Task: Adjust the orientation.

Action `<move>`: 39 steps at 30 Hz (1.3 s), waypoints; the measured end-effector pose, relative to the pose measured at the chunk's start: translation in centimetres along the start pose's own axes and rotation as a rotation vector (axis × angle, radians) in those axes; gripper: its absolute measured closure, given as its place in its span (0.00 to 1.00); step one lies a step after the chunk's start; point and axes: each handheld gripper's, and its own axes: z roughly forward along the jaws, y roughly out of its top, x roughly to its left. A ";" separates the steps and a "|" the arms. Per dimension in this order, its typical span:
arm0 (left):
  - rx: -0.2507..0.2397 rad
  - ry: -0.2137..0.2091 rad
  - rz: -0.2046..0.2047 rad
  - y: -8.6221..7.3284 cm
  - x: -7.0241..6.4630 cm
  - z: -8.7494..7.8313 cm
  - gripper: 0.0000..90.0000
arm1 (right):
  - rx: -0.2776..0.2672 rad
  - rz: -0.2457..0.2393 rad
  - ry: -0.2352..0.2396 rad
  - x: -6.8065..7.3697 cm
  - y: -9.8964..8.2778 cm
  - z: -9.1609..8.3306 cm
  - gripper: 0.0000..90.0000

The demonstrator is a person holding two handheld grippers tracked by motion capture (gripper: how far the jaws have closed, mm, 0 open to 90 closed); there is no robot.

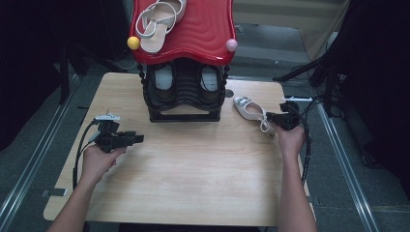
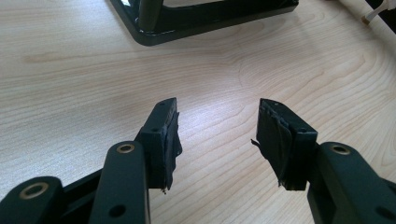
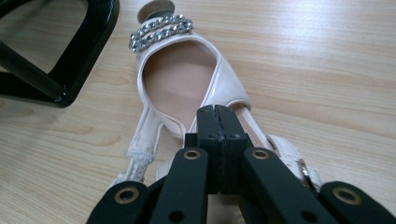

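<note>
A cream sandal (image 1: 249, 108) with a silver chain over its toe (image 3: 161, 31) lies on the wooden table (image 1: 193, 169), right of the shoe rack. My right gripper (image 1: 269, 116) is shut, its jaws pressed together just over the sandal's heel end (image 3: 217, 112); I see nothing between the pads. Its matching sandal (image 1: 157, 21) lies on the rack's red top (image 1: 203, 34). My left gripper (image 1: 140, 138) rests at the table's left, open, with bare wood between its pads (image 2: 217, 121).
The black rack frame (image 1: 183, 116) holds two shoes (image 1: 164, 77) on a lower shelf. A yellow ball (image 1: 133, 42) and a pink ball (image 1: 231, 45) sit at the red top's corners. The rack's base (image 3: 70, 70) lies close to the sandal's left.
</note>
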 end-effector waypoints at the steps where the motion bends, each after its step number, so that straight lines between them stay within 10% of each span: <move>1: -0.002 -0.003 0.001 0.0 -0.1 -0.1 0.54 | -0.006 -0.001 -0.003 0.1 -0.1 0.0 1.00; 16: -0.009 -0.001 0.006 0.3 0.3 -0.3 0.55 | 0.002 0.075 0.094 2.2 -0.6 0.2 1.00; 39: 0.002 -0.005 0.012 0.2 0.4 -0.2 0.54 | -0.021 0.082 0.112 2.5 -0.2 -0.3 0.99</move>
